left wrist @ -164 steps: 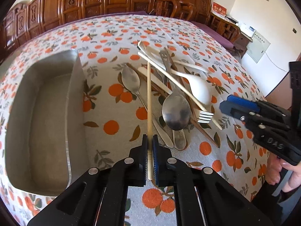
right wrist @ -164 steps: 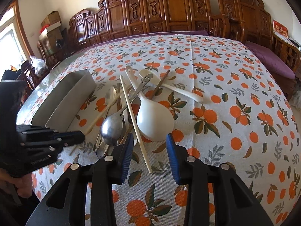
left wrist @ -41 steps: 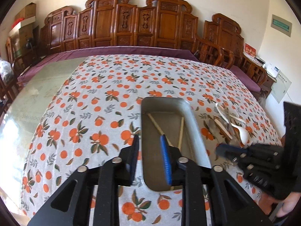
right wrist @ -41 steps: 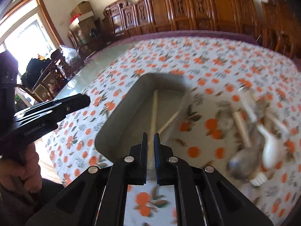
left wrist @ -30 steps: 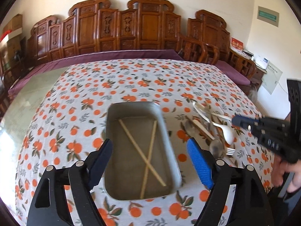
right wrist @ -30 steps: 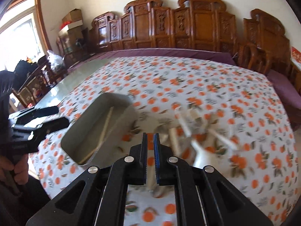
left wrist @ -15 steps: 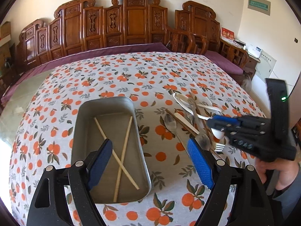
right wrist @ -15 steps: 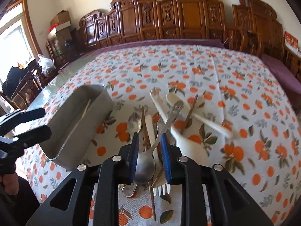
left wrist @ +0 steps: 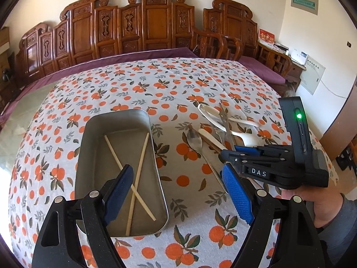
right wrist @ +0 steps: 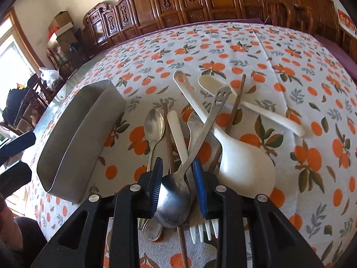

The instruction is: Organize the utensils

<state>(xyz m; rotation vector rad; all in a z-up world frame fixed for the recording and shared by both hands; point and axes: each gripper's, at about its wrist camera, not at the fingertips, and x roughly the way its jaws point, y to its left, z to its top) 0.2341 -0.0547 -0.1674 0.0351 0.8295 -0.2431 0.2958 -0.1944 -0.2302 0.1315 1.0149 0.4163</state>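
A metal tray (left wrist: 93,131) holds two crossed light chopsticks (left wrist: 138,172); the tray also shows in the right wrist view (right wrist: 73,134). A pile of utensils lies to its right: a steel spoon with a smiley handle (right wrist: 194,154), a small steel spoon (right wrist: 154,127), a white rice paddle (right wrist: 243,163), a white spoon (right wrist: 256,109), a white fork (right wrist: 180,138) and dark chopsticks (right wrist: 236,102). My right gripper (right wrist: 177,184) is open, its fingers astride the smiley spoon's bowl. My left gripper (left wrist: 178,192) is open and empty above the tray's near end.
The table carries an orange-print cloth (left wrist: 156,84). Carved wooden chairs (left wrist: 156,22) line the far side. The right gripper's body and the hand holding it (left wrist: 279,167) sit right of the pile in the left wrist view.
My right gripper has dropped down onto the utensil pile and now straddles the smiley spoon's bowl, jaws slightly wider. My left gripper has stayed open over the tray.
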